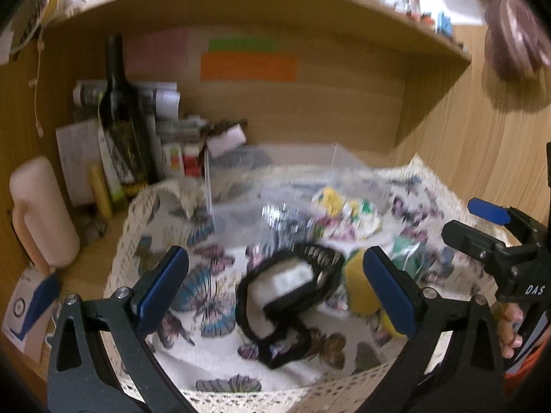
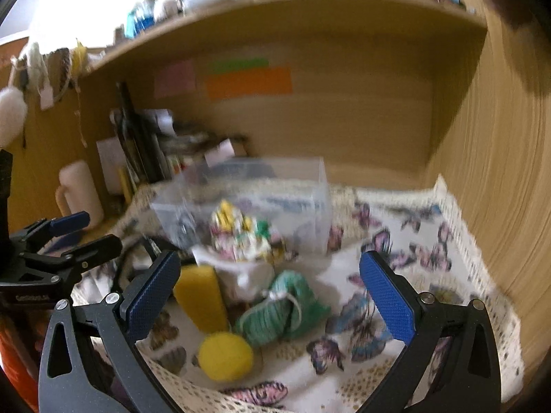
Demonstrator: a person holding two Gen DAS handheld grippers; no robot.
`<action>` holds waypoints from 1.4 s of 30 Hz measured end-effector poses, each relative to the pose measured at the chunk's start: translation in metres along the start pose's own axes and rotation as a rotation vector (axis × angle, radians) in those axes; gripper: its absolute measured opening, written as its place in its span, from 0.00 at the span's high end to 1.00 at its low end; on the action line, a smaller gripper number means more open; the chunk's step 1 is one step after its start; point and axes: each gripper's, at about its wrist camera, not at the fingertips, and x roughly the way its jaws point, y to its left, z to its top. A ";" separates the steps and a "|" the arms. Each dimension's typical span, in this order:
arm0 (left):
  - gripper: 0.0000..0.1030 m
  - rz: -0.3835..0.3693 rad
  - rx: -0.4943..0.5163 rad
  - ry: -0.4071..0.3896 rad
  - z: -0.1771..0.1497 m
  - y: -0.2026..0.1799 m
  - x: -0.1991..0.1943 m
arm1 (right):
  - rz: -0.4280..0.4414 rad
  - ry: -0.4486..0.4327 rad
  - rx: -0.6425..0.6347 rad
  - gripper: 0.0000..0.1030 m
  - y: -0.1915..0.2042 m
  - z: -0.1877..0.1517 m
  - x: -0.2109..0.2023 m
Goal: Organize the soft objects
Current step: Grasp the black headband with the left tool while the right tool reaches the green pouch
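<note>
The soft things lie heaped on my butterfly cloth (image 2: 406,241): a black-edged mask (image 1: 289,292) near left, a yellow sponge (image 2: 201,296), a yellow ball (image 2: 225,356) and green cord (image 2: 279,309) to the right. Blur smears the floral bundle (image 2: 248,237) against the clear box (image 2: 310,186) behind. My left gripper (image 1: 275,289) and right gripper (image 2: 270,292) gape wide, holding nothing.
</note>
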 end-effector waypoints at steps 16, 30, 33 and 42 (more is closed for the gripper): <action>0.35 -0.123 -0.193 0.297 -0.031 0.036 0.082 | 0.037 0.235 0.074 0.29 -0.024 -0.035 0.060; 0.87 -0.085 -0.081 0.208 -0.029 0.020 0.053 | 0.093 0.259 0.098 0.35 -0.032 -0.034 0.051; 0.88 -0.068 -0.071 0.179 -0.025 0.024 0.045 | 0.068 0.199 0.099 0.35 -0.038 -0.022 0.037; 0.89 -0.022 -0.069 0.070 -0.005 0.031 0.020 | 0.017 0.243 0.040 0.36 -0.042 -0.004 0.067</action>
